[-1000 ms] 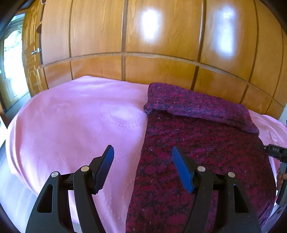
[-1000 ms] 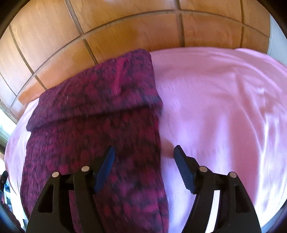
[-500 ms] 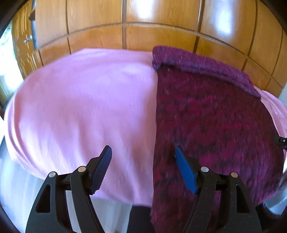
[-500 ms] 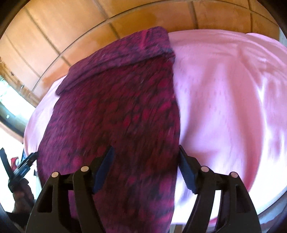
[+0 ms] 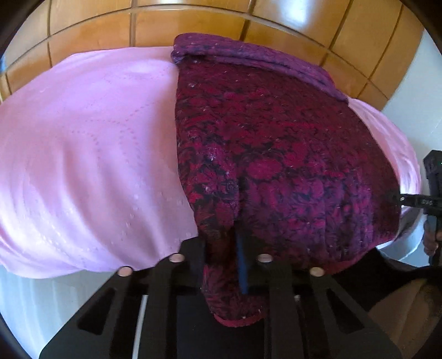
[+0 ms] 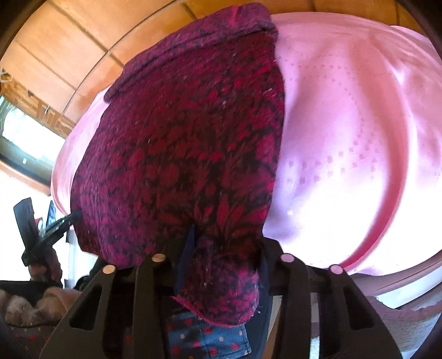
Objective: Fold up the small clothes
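Left gripper [image 5: 234,265] pointing steeply down, closing on the cloth's [image 5: 276,154] near left corner. Right gripper [image 6: 221,265] likewise tilting down, closing on the near right corner. Cloth lying on pink sheet [image 5: 83,154], far edge folded over.

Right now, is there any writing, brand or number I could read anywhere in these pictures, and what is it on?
"DAS": white letters on the black bar of the right gripper, at the right edge of the left wrist view; small, so the reading is unsure.
Nothing else: the maroon patterned garment, the pink bedsheet and the wooden panels bear no text.
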Demonstrator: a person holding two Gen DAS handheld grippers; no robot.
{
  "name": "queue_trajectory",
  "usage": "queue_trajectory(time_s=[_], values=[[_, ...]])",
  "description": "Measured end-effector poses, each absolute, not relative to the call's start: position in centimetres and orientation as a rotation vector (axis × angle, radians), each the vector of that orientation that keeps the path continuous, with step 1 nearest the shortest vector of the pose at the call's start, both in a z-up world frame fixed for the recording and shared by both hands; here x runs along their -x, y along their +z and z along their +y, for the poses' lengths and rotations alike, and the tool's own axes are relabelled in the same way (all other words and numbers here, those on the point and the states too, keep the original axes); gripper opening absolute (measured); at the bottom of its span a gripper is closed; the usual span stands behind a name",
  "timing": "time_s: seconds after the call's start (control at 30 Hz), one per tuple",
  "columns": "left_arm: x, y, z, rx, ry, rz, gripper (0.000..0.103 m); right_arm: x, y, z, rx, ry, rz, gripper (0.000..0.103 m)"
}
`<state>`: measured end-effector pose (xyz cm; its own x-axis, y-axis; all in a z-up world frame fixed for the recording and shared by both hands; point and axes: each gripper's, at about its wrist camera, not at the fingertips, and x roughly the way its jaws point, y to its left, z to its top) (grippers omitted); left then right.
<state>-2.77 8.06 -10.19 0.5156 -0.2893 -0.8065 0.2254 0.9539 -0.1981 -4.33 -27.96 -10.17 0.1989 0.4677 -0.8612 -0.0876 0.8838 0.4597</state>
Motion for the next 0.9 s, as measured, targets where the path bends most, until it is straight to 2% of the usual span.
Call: queue_trajectory(time_s=[0.1, 0.4, 0.6, 0.83, 0.9], values=[[2.7, -8.8, 9.1, 0.138, -0.356, 0.975, 0.011, 4.2, -8.5, -27.8, -0.369, 0.448, 1.285, 0.019], [-1.3, -2.7, 10.9, 0.437, -0.508, 0.814, 0.009, -0.2, -3.4, -27.3, -0.558, 0.559, 1.071, 0.018], [-8.7, -2.9, 9.8, 0.499, -0.472, 0.811, 0.009, -6.1, -4.9, -28.7, -0.609, 0.453, 1.051, 0.018], [-17.1, -5.2, 9.8, 0.562, -0.353, 0.91, 0.009, -12.3, -8.1, -29.3, -0.672, 0.308, 1.13, 0.018], [-18.2, -5.1, 9.9, 0.572, -0.329, 0.925, 0.011, -13.1, -8.5, -29.5, -0.696, 0.295, 1.158, 0.021]])
